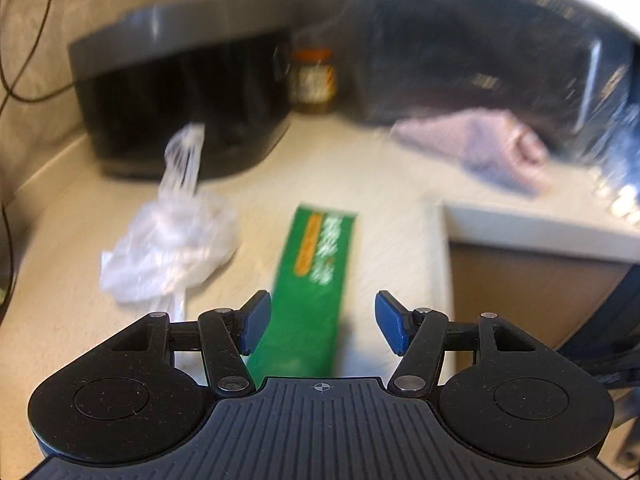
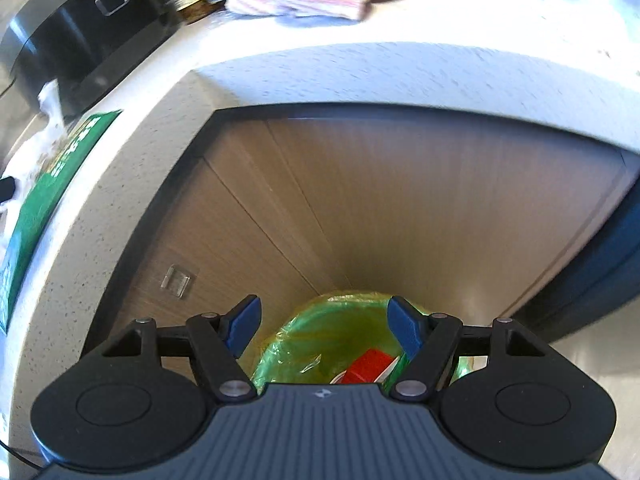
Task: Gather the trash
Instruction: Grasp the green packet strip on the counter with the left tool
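A long green box lies on the pale counter, its near end between the open jaws of my left gripper. A crumpled clear plastic bag lies just left of the box. My right gripper is open and empty above a bin lined with a green bag, which stands on the floor below the counter edge. A red box lies inside the bin. The green box also shows at the left of the right wrist view.
A black appliance stands at the back left of the counter, with a jar beside it. A pink striped cloth lies at the back right. Wooden cabinet doors form the corner below the counter.
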`<action>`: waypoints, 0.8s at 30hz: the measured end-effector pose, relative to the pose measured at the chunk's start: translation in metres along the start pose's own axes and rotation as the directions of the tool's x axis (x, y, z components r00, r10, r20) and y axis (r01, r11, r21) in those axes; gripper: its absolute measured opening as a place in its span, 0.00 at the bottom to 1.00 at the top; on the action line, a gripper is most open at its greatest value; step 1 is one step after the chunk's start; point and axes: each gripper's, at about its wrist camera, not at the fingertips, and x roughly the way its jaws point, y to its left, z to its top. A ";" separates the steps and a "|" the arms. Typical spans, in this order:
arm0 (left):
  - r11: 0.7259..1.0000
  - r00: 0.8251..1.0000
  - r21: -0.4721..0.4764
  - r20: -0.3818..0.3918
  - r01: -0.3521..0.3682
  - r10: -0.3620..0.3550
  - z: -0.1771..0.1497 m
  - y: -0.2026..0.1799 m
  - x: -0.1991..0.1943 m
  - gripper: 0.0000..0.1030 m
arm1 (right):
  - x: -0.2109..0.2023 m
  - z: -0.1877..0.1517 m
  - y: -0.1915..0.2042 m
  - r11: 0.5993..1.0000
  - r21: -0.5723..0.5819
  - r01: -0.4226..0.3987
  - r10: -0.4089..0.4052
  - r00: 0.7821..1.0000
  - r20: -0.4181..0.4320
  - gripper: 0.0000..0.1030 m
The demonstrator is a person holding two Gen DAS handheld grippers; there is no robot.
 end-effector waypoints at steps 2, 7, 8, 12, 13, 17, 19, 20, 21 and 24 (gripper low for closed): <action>1.000 0.999 0.002 -0.029 -0.015 0.015 -0.005 0.004 0.010 0.62 | 0.002 0.004 0.005 0.999 -0.042 0.016 -0.015 1.000 0.006 0.71; 0.999 0.998 -0.037 -0.058 -0.013 0.011 -0.013 0.017 0.025 0.64 | 0.013 0.004 0.015 0.981 -0.133 0.142 -0.137 0.989 0.049 0.73; 0.999 0.998 -0.049 -0.058 -0.006 0.004 -0.012 0.019 0.027 0.64 | 0.015 0.003 0.017 0.975 -0.155 0.162 -0.155 0.986 0.055 0.73; 0.998 0.998 -0.054 -0.057 0.022 -0.026 -0.008 0.020 0.033 0.53 | 0.017 0.005 0.022 0.962 -0.200 0.187 -0.177 0.982 0.064 0.73; 0.998 0.997 -0.051 -0.059 0.037 -0.040 -0.008 0.020 0.031 0.49 | 0.016 0.008 0.023 0.962 -0.201 0.185 -0.175 0.982 0.070 0.73; 0.979 0.990 -0.181 -0.086 0.096 -0.113 -0.014 0.029 0.019 0.39 | 0.005 0.028 0.034 0.963 -0.202 0.181 -0.154 0.978 0.139 0.73; 0.951 0.978 -0.271 -0.102 0.150 -0.184 -0.020 0.039 0.009 0.38 | -0.004 0.043 0.045 0.965 -0.212 0.157 -0.117 0.975 0.191 0.73; 0.927 0.973 -0.329 -0.080 0.178 -0.215 -0.025 0.047 0.001 0.38 | -0.008 0.052 0.053 0.964 -0.223 0.142 -0.093 0.972 0.215 0.74; 0.901 0.971 -0.384 -0.044 0.199 -0.233 -0.031 0.055 -0.010 0.38 | -0.012 0.060 0.062 0.964 -0.236 0.124 -0.067 0.970 0.235 0.74; 0.858 0.985 -0.486 0.032 0.166 -0.172 -0.052 0.079 -0.052 0.38 | -0.022 0.083 0.098 0.953 -0.299 0.040 0.046 0.960 0.275 0.79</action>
